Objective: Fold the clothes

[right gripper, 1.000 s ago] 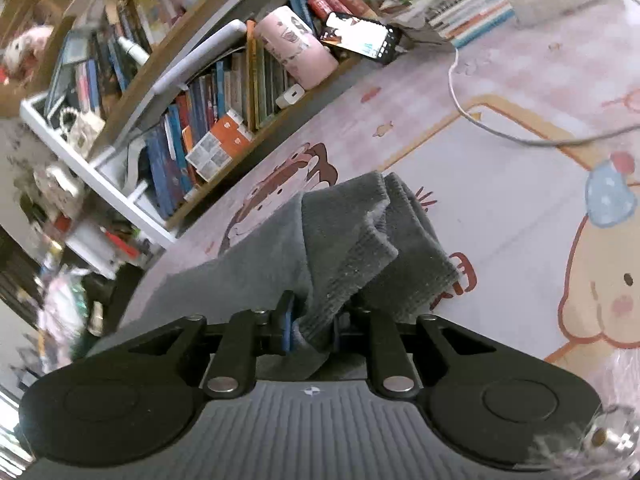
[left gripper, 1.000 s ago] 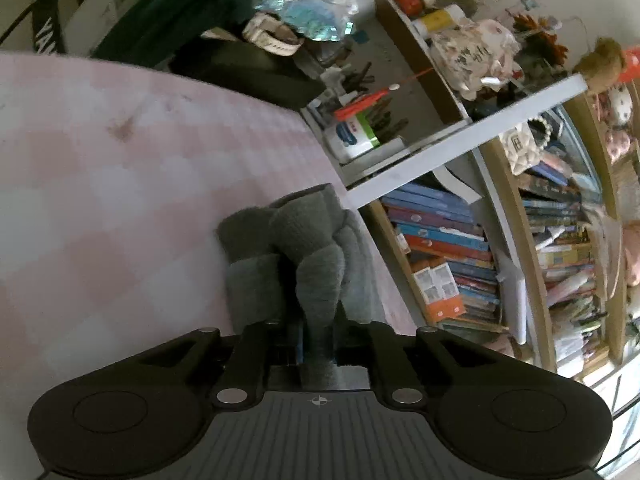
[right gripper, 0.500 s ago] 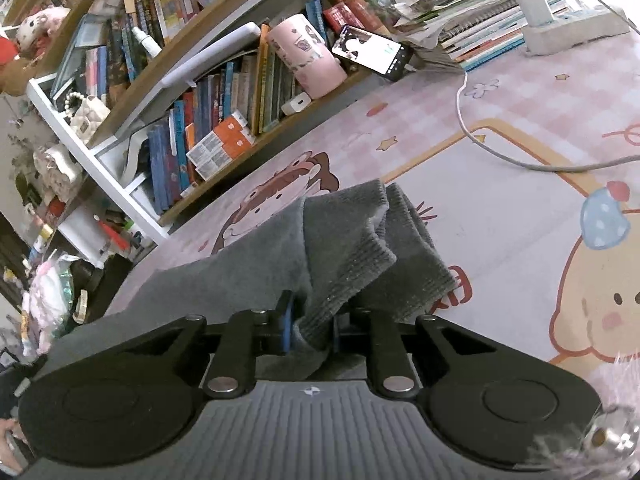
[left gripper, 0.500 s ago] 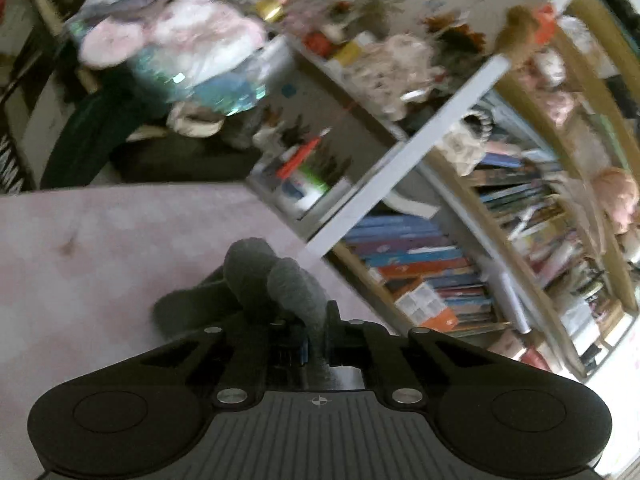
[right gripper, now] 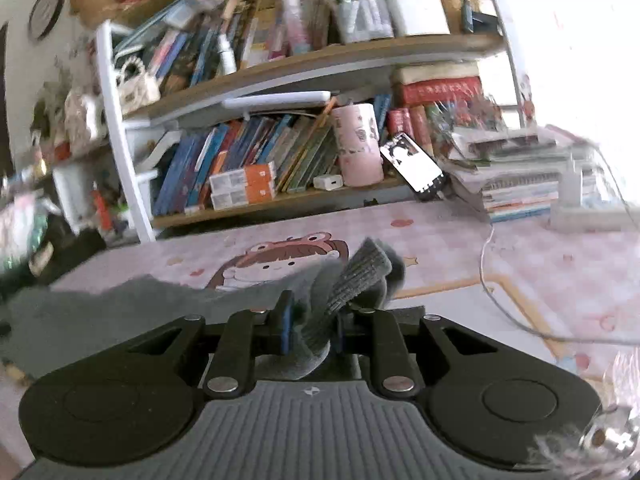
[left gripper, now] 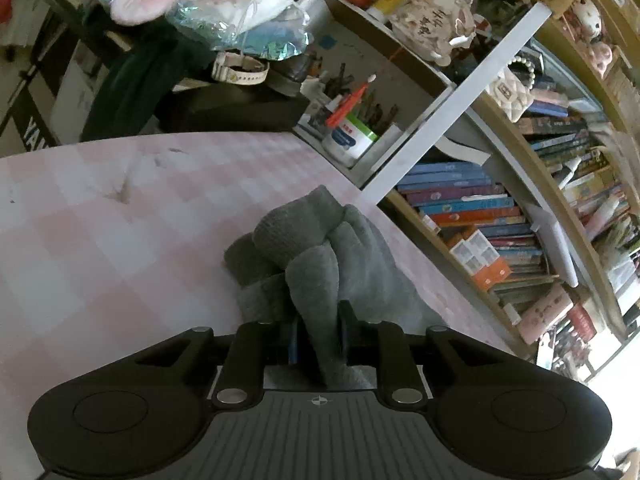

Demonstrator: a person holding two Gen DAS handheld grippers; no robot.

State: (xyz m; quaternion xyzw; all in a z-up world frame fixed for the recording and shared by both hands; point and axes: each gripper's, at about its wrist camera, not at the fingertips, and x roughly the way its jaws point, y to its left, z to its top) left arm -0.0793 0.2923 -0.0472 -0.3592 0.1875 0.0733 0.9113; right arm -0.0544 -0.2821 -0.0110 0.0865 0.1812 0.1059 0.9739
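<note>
Two grippers on one grey garment (left gripper: 320, 256): left gripper (left gripper: 320, 332) pinching bunch while easing open, right gripper (right gripper: 312, 324) clamped on ribbed edge; cloth spanning toward 9 o'clock of right.

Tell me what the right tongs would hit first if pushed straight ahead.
Beyond the bunched grey garment the right tongs already pinch, probably the pink cartoon table mat; depth is unclear.
</note>
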